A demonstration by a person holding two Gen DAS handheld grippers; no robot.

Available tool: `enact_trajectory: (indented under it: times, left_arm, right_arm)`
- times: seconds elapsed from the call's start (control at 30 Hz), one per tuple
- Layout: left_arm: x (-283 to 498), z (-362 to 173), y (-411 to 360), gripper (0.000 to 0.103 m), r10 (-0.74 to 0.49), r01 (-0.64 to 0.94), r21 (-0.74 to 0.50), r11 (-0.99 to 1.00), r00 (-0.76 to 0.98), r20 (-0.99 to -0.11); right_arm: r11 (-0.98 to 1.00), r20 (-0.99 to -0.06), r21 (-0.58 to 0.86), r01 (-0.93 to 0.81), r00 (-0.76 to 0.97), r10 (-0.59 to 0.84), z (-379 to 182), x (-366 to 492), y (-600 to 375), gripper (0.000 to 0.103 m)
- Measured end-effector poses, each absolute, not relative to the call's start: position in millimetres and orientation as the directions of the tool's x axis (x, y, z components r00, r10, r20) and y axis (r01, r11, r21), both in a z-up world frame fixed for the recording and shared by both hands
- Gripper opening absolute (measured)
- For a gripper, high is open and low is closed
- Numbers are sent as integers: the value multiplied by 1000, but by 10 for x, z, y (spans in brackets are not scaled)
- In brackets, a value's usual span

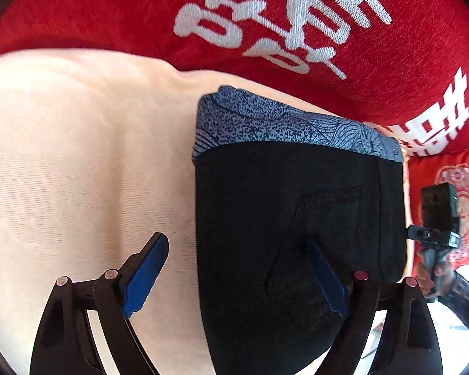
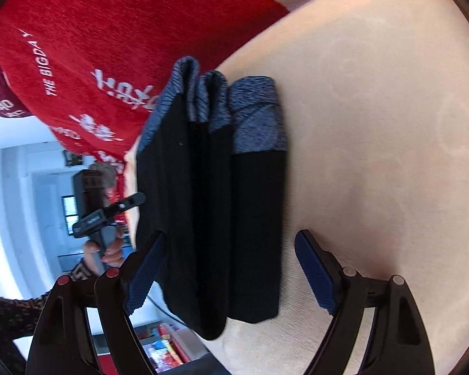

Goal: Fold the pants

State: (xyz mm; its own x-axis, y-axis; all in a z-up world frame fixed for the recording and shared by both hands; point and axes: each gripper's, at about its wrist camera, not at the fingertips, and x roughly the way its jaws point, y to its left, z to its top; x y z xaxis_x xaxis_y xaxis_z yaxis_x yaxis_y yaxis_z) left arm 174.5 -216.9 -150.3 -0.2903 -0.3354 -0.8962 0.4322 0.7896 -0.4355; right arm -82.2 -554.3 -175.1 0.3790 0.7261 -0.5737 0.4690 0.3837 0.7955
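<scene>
The black pants with a blue-grey patterned waistband lie folded into a compact stack on a cream cushion. In the right wrist view the stack shows several folded layers side by side. My left gripper is open and empty, its fingers straddling the stack's left edge. My right gripper is open and empty, its blue pads on either side of the stack. The right gripper also shows at the right edge of the left wrist view. The left gripper shows in the right wrist view.
A red cloth with white characters lies behind the cushion and shows in the right wrist view. The cushion's edge drops off beside the stack. A white room and coloured items lie below.
</scene>
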Motion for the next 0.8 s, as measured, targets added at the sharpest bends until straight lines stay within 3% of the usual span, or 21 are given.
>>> enact_trajectory:
  times: [0.03,0.23,0.27,0.33,0.37,0.43,0.6,0.8]
  left_arm:
    - [1736,-1531,-2166,102,-328,433,-431,791,-294,-898]
    - [1662,-1650,-2152,101,-364,355,-454,818,-292,-884]
    - [1626,-1633,-2129,98,-371,340,-452,825,-277,-886]
    - [1502,-1534,-2143,74,-426,315,-495,810,-263,-866]
    - [1481,-1482,-2142,72,-427,312,-487,815,-245,-871]
    - [1433,-1382,-2162,60,-429,326,-482,813,-226,-875]
    - [1338,-1100,-2240,56,-407,379,-447,810,-186,-894]
    - [1140,-729,-2067,56,-378,427,-411,805,-164,-911]
  right_arm:
    - [365,-553,808,461,383,740,-1769,-788,-5532,87]
    - [358,-538,813,459,356,764,-1848,-570,-5436,88]
    - [346,-538,809,476,359,763,-1862,-565,-5441,87]
    - [340,-560,782,522,352,750,-1871,-586,-5463,74]
    - [345,-575,769,539,345,742,-1867,-603,-5474,64]
    - [305,-557,772,558,362,747,-1866,-656,-5495,54]
    - [250,-512,807,535,424,747,-1638,-694,-5448,44]
    - [230,-477,832,504,440,761,-1250,-891,-5195,44]
